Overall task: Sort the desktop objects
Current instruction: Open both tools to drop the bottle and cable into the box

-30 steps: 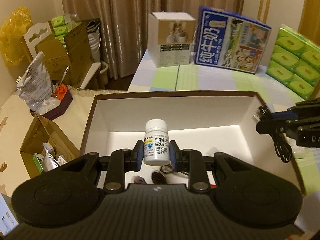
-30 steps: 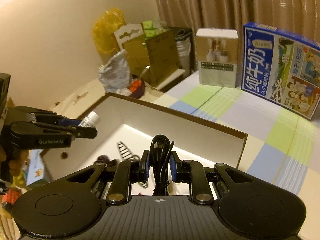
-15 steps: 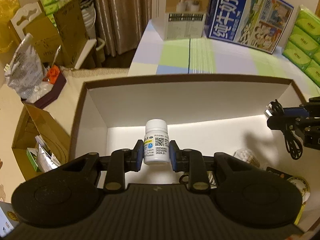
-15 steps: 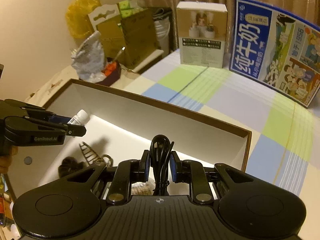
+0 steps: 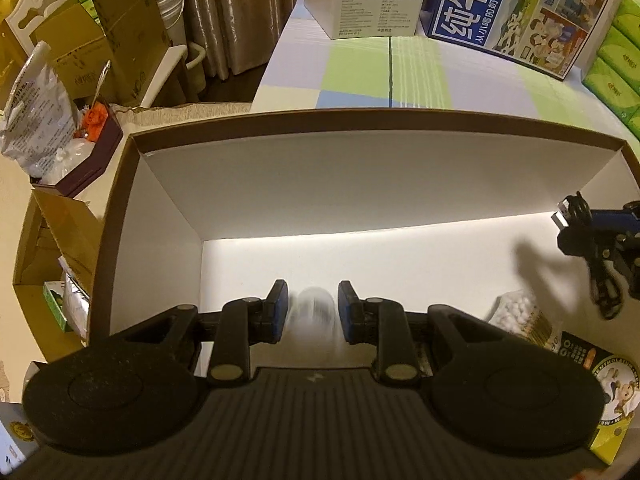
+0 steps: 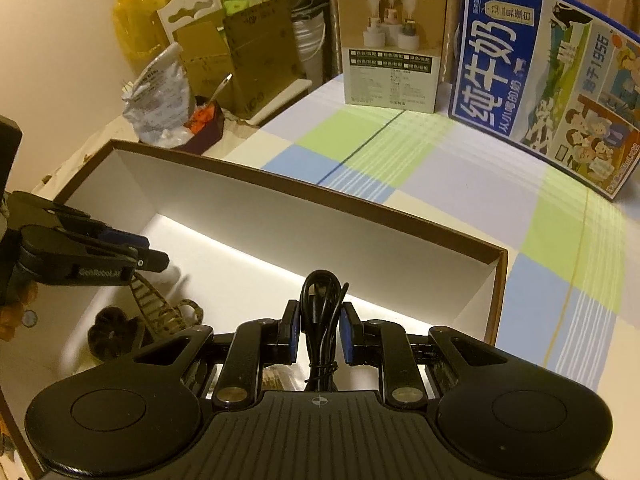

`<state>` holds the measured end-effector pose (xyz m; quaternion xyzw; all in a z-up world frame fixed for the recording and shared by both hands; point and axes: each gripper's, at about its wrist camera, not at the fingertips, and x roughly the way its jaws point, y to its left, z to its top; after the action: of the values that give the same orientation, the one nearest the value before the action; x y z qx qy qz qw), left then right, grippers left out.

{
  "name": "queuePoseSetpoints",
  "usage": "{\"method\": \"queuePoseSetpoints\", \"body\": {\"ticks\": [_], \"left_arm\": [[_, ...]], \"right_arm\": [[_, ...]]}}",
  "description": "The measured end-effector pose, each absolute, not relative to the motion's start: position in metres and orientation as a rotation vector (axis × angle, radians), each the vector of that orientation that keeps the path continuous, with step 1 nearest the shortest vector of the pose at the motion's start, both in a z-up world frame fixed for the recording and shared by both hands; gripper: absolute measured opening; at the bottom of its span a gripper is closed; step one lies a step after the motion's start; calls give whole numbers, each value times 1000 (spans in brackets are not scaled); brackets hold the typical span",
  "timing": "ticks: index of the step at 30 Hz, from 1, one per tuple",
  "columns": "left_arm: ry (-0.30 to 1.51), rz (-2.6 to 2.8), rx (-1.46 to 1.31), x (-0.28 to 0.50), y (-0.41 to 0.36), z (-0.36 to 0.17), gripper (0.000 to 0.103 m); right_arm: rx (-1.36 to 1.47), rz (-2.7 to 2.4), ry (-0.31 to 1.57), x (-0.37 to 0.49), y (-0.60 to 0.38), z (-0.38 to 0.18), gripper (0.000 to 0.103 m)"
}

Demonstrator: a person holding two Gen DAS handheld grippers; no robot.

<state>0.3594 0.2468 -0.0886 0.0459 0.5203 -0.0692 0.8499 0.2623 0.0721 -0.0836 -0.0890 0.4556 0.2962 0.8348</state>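
Released from the left gripper, whose fingers had spread apart, the blurred white bottle dropped into the box; the right gripper was clamped on a black cable

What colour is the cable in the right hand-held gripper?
Black. The cable shows best in the right wrist view, bundled between the right hand-held gripper fingers.
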Motion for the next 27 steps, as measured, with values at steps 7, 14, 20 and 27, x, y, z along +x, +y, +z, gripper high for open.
{"method": "queuePoseSetpoints", "body": {"ticks": [7,14,20,27], "left_arm": [[1086,-151,117,360,247,-88,27],[1054,-154,147,354,245,-82,49],[1012,-161,179,344,239,-71,67],[978,-160,179,326,234,-54,77]], "right_arm": [[-231,616,961,265,75,-88,17],[-226,638,929,260,75,-83,46],[-243,674,901,245,75,-74,68],[-233,687,866,223,68,-59,97]]}}
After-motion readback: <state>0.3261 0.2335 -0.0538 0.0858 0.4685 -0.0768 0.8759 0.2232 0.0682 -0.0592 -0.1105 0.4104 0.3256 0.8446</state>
